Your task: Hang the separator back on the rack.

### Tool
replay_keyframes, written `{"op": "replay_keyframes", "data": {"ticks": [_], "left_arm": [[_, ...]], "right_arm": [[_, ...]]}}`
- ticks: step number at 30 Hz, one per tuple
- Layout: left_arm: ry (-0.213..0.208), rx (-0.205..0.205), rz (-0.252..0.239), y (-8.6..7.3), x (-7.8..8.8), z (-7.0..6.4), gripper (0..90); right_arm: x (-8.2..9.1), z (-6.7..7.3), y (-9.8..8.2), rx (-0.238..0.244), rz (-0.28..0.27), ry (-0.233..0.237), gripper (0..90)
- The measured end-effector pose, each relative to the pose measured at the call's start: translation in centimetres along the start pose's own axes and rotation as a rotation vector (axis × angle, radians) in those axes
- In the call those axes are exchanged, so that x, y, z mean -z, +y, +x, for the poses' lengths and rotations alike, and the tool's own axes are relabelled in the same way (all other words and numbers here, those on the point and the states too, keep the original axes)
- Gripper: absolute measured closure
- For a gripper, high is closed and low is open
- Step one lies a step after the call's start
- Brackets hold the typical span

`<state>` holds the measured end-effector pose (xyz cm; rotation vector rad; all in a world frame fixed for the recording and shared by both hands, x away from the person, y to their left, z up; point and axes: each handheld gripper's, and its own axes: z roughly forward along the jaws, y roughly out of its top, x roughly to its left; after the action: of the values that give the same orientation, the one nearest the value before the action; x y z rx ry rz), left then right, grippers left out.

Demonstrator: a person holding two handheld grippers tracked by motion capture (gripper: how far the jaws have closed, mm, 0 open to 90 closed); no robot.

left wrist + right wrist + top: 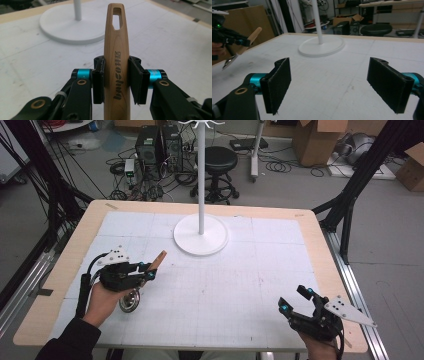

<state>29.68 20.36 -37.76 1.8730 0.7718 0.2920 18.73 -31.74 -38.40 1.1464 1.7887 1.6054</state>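
While left gripper (150, 270) pinches wooden handle (116, 62) of metal ladle (131, 301), pads pressed on both handle sides, ladle hangs clear above table (60, 270), near front-left of white stand base (201, 235); handle tip with hanging slot points toward base. Right gripper (295, 301) jaws spread wide, nothing between, well apart front-right of base.

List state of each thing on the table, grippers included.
left gripper: shut on the wooden handle.
ladle: held by its wooden handle, lifted off the table, metal bowl end hanging low.
right gripper: open, nothing between its pads.
white stand: upright at the table's far middle, untouched.
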Motion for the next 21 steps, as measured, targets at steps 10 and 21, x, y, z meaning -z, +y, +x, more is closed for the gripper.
{"op": "replay_keyframes", "data": {"ticks": [10,21], "left_arm": [[-0.208,-0.068,-0.106,1.3,0.1,-4.4,67.4],[-0.395,-0.143,-0.157,2.4,-1.0,-8.7,67.4]], "right_arm": [[-1.9,1.9,0.9,0.013,0.008,0.213,18.2],[-4.7,6.0,2.5,0.046,-0.007,0.475,21.2]]}}
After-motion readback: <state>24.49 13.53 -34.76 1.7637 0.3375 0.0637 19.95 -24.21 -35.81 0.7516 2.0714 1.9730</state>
